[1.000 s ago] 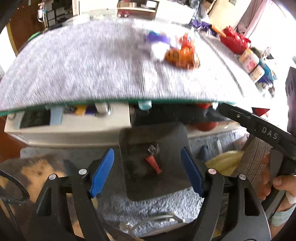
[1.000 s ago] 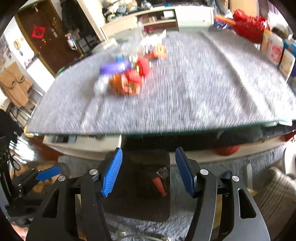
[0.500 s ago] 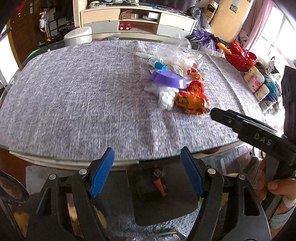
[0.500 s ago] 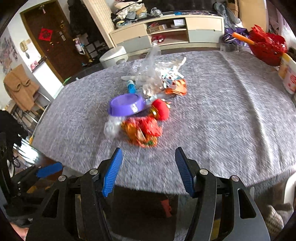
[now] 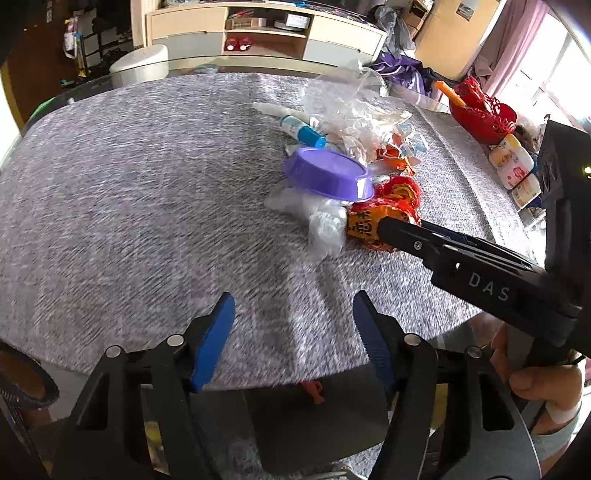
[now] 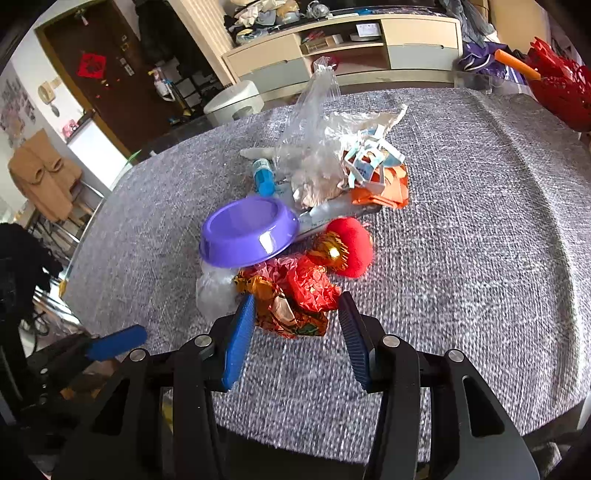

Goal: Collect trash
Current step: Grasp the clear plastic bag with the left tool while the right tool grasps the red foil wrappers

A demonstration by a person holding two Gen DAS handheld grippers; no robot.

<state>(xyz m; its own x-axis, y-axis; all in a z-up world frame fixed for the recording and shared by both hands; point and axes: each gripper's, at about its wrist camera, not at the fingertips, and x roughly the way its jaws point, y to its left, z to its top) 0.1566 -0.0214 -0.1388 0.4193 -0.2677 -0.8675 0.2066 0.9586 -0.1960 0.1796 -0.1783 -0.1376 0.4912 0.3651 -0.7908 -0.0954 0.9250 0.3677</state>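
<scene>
A pile of trash lies mid-table on the grey cloth (image 6: 480,221): a crumpled orange-red foil wrapper (image 6: 291,306), a purple bowl (image 6: 247,232), a red round ornament (image 6: 351,251), a clear plastic bag (image 6: 317,147) and a blue-capped tube (image 6: 264,177). My right gripper (image 6: 295,328) is closing, with the near end of the wrapper between its blue tips; the pads do not visibly press it. In the left wrist view its tip (image 5: 388,225) reaches the wrapper (image 5: 365,225) beside the bowl (image 5: 328,177). My left gripper (image 5: 295,332) hovers over bare cloth, also closing, with nothing between its pads.
A red basket (image 5: 484,114) and small bottles (image 5: 513,166) stand at the table's right edge. A cabinet (image 5: 258,33) and a white bin (image 5: 140,66) are beyond the far edge. The near table edge runs just under both grippers. A hand (image 5: 535,384) holds the right gripper.
Both grippers came forward from below the table's near edge to over the cloth. The right one reached the wrapper. Both pairs of jaws narrowed.
</scene>
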